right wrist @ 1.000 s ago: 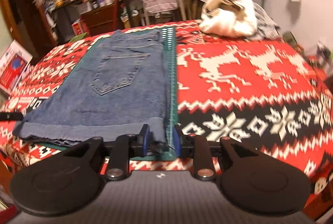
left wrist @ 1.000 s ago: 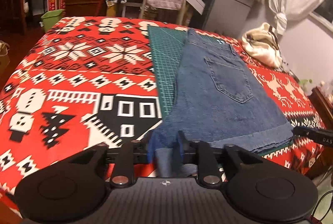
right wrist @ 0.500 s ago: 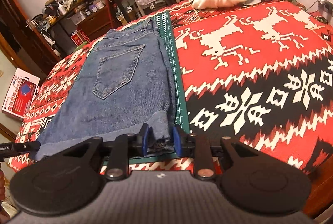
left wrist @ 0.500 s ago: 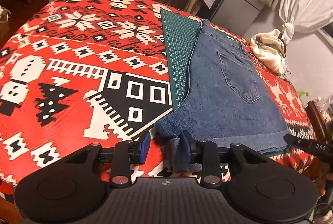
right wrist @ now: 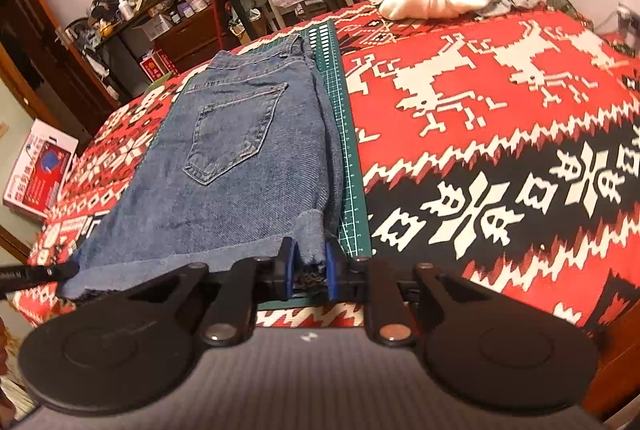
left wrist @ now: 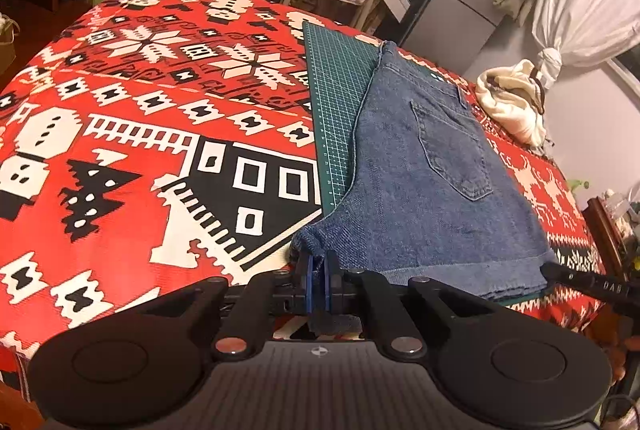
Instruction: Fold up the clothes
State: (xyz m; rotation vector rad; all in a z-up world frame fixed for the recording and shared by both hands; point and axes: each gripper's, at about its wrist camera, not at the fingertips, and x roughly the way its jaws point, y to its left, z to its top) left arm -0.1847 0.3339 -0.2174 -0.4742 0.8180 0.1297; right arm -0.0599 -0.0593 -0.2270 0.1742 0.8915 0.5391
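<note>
Denim shorts in both tongs

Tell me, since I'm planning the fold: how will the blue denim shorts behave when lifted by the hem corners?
The blue denim shorts will probably sag between the left gripper and right gripper. The doubled layers look thick, so likely heavyish. Coarse denim seems unlikely to slip.

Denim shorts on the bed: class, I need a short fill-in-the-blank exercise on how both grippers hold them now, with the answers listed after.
1. The denim shorts lie with one back ____ facing up.
2. Under the shorts lies a ____ cutting mat with grid lines.
3. The left gripper is shut on the shorts' hem at one corner, and the right gripper pinches the ____ hem corner.
4. The blanket right of the mat shows white ____ on red.

Answers: pocket; green; other; reindeer
</note>
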